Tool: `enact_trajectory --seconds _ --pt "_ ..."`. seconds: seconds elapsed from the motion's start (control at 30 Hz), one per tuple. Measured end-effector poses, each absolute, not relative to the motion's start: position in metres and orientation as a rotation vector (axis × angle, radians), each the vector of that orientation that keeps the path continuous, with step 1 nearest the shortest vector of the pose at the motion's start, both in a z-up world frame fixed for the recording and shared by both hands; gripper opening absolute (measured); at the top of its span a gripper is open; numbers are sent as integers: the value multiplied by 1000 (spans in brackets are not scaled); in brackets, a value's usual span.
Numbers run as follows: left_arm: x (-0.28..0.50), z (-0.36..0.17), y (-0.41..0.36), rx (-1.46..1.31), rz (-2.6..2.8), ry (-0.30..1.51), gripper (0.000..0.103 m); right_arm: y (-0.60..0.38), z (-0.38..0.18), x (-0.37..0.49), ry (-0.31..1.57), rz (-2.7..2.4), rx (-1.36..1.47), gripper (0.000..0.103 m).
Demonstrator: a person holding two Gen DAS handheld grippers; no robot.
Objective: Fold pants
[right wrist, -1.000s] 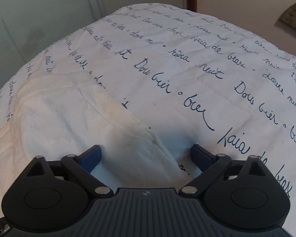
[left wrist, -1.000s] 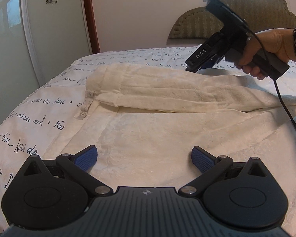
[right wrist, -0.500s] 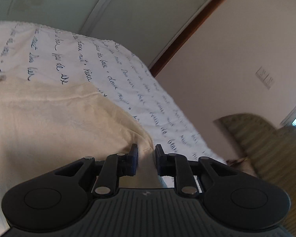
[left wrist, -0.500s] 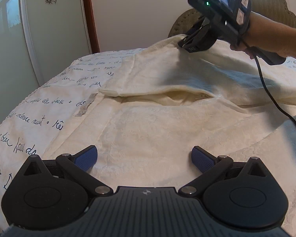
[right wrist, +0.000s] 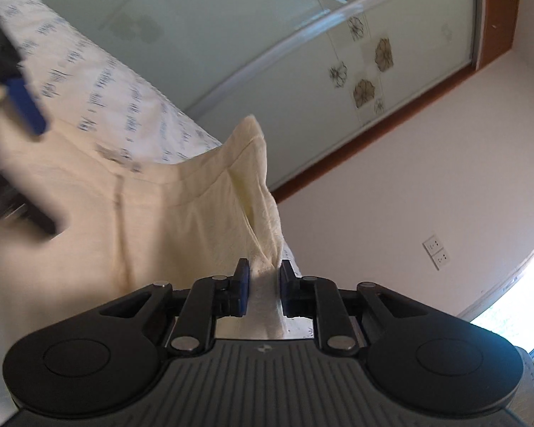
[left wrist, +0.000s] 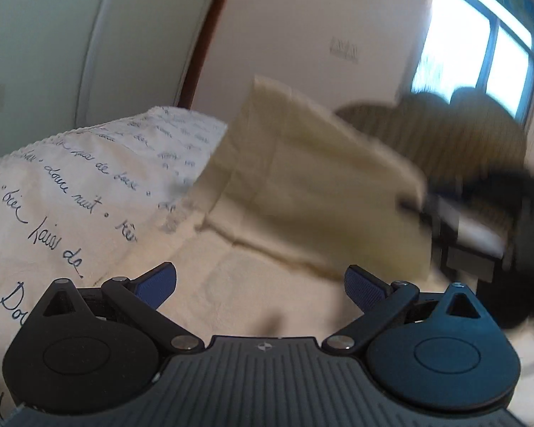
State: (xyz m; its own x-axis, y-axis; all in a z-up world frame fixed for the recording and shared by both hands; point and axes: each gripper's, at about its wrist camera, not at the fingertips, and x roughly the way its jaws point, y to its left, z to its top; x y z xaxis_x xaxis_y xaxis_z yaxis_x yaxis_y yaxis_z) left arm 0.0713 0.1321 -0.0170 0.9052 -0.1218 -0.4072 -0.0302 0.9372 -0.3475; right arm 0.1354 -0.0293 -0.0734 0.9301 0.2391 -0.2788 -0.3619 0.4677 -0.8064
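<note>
A cream pair of pants [left wrist: 302, 192] lies across a bed covered by a white bedspread with blue handwriting [left wrist: 71, 181]. Most of the garment rests flat on the bed. One end is lifted off it like a stiff flap, rising from the centre of the left wrist view toward one o'clock.

The right gripper [right wrist: 261, 284] does the lifting. In its own view, its blue pads are drawn close together at the centre and pinch a bunched fold of the cream cloth between them. The fabric stands up from the pads toward twelve o'clock, then drapes away toward nine o'clock. The jaws have just been closing, and the cloth is now caught between them. The grip appears to be at a corner of the hem, probably so one pinch can carry the whole end over the rest of the garment. In the left wrist view this gripper is only a dark blur at three o'clock, at the raised edge.

The left gripper [left wrist: 260, 286] has its jaws spread wide and holds nothing. Its pads hover just above the flat part of the pants, at six o'clock in its view. It looks ready to steady the lower layer or take a second corner while the fold comes over.

A glass sliding door with flower decals [right wrist: 363, 57] stands beyond the bed.
</note>
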Motion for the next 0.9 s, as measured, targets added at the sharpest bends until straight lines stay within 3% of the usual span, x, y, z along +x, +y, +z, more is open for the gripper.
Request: enact_trajectory --seconds 0.2,0.37,0.43,0.5,0.53,0.57,0.6,0.63,0.67,0.77,0.9 --pt "86 -10 163 -676 -221 509 103 -22 -96 77 184 455 -1042 17" --pt "140 -51 174 -926 -229 740 101 -22 -109 71 230 458 -967 17" --pt "144 -55 177 -983 -204 715 98 -22 -109 72 232 448 -941 17" --pt "146 -53 176 -983 -188 695 78 -21 -110 72 251 449 -939 18" --pt "151 -51 177 -965 -171 701 62 -19 -113 70 248 450 -958 20" --pt "152 -51 176 -946 -156 704 43 -18 -118 70 257 444 -991 28" --pt "153 -49 177 -928 -141 707 35 -17 -123 71 270 429 -1038 41" --pt "154 -48 178 -910 -137 704 21 -19 -128 69 262 413 -1085 49" --pt "154 -48 178 -891 -133 699 18 -23 -132 68 242 394 -1118 56" --pt "150 -43 179 -842 -134 676 10 -46 -126 74 299 352 -1090 56" --pt "145 -34 174 -762 -128 643 10 -81 -122 78 383 270 -1125 56"
